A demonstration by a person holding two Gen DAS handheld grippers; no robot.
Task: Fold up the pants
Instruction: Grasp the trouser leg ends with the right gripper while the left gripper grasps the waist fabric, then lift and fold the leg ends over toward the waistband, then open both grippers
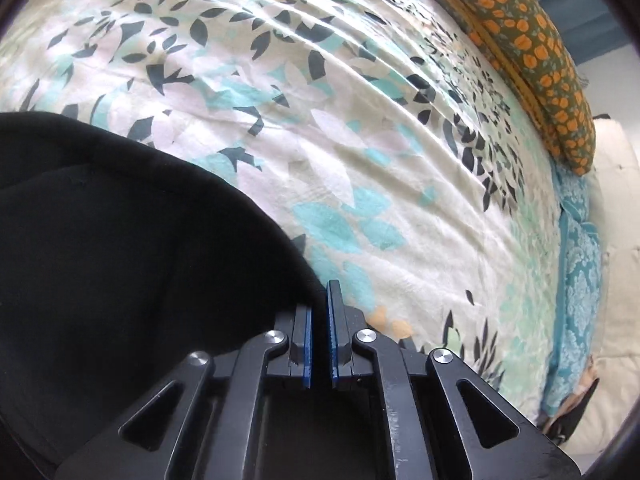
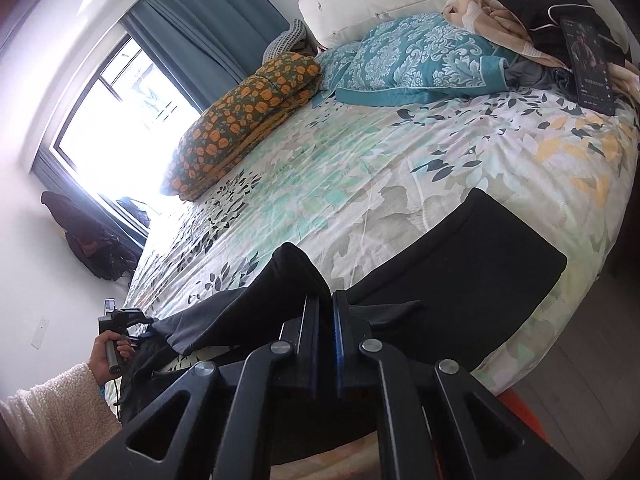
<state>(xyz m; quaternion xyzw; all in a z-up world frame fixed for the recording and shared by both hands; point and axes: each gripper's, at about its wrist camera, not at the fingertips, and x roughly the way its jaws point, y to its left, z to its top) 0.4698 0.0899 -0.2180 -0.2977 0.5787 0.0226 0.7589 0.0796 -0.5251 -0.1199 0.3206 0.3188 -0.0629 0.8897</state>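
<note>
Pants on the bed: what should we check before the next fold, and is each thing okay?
1. Right gripper shut on the black pants: ok, cloth bunches between its jaws.
2. Left gripper shut on the pants: cannot tell; jaws are shut at the cloth's edge, the pinch is hidden.
3. Pants lying flat: not ok, the near part is lifted and wrinkled.
4. Free room on the leaf-print bedspread: ok.
5. Orange-flowered quilt and teal pillows apart from the pants: ok.

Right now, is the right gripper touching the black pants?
Touching. In the right wrist view the right gripper has its jaws closed on a fold of the black pants, and the cloth rises from the bedspread straight into them.
</note>
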